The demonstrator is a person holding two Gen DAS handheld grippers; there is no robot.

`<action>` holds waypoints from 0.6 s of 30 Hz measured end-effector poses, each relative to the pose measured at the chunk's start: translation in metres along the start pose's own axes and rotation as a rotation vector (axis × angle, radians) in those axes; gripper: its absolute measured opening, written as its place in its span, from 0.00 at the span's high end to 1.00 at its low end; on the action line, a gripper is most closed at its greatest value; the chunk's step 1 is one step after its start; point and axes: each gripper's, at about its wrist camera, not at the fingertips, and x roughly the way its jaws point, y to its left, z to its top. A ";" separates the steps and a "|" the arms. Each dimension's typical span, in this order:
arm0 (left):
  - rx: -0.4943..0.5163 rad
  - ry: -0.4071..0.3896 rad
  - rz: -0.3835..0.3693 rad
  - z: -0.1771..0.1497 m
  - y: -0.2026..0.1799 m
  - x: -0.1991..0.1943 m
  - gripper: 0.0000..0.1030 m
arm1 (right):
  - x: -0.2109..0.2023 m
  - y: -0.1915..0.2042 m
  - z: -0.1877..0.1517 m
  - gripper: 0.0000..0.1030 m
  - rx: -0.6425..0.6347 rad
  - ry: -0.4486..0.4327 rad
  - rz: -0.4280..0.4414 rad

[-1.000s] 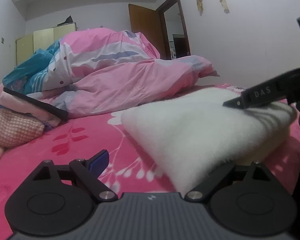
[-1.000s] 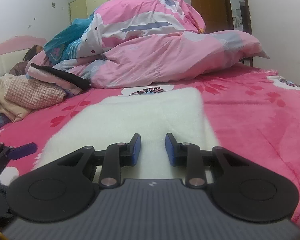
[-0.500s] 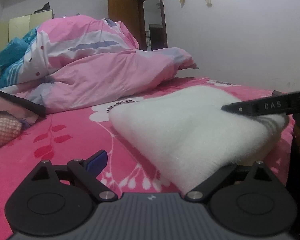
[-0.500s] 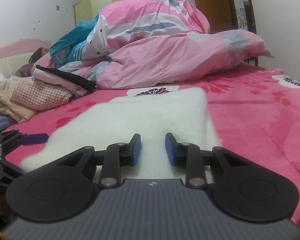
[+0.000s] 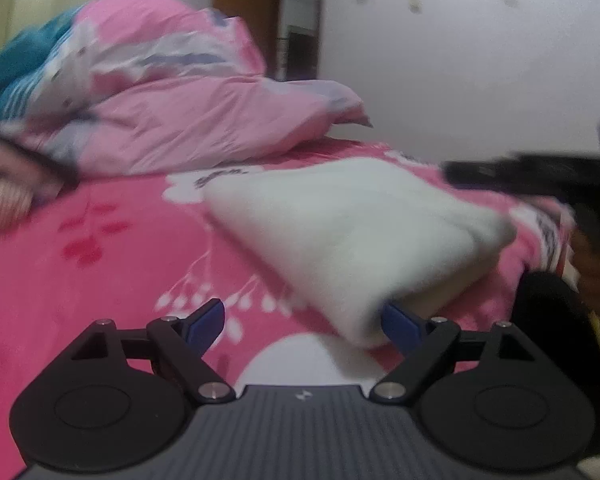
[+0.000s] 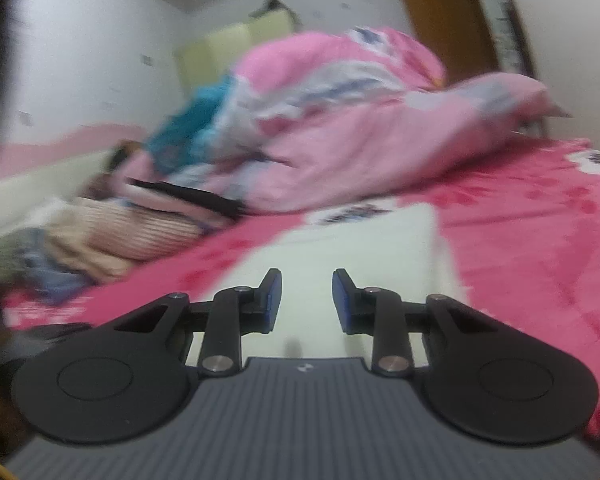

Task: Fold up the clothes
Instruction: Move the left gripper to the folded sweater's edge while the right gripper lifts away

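One white garment (image 5: 352,236) (folded); left tool (image 5: 300,322) closing, pads unclamped; right tool (image 6: 306,300) apart, empty.

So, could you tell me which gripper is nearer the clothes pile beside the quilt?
Left. The left gripper is at the white garment's pile-side corner; the right gripper sits farther over.

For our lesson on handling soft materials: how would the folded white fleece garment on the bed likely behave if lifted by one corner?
The white fleece garment would probably flop and unfold, since its folded edges look rounded and slack. Its fluffy surface suggests it is light for its bulk and unlikely to slip. Pushed across the pink bedspread, it may bunch up rather than slide.
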 end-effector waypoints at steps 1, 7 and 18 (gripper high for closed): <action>-0.040 -0.006 0.004 0.001 0.007 -0.004 0.16 | -0.004 0.006 -0.006 0.74 0.002 0.014 0.026; -0.193 -0.042 0.003 0.014 0.034 0.002 0.17 | 0.001 0.043 -0.043 0.92 -0.043 0.123 0.048; -0.400 -0.020 -0.020 0.038 0.055 0.074 0.48 | 0.038 0.061 -0.066 1.00 -0.131 0.091 -0.141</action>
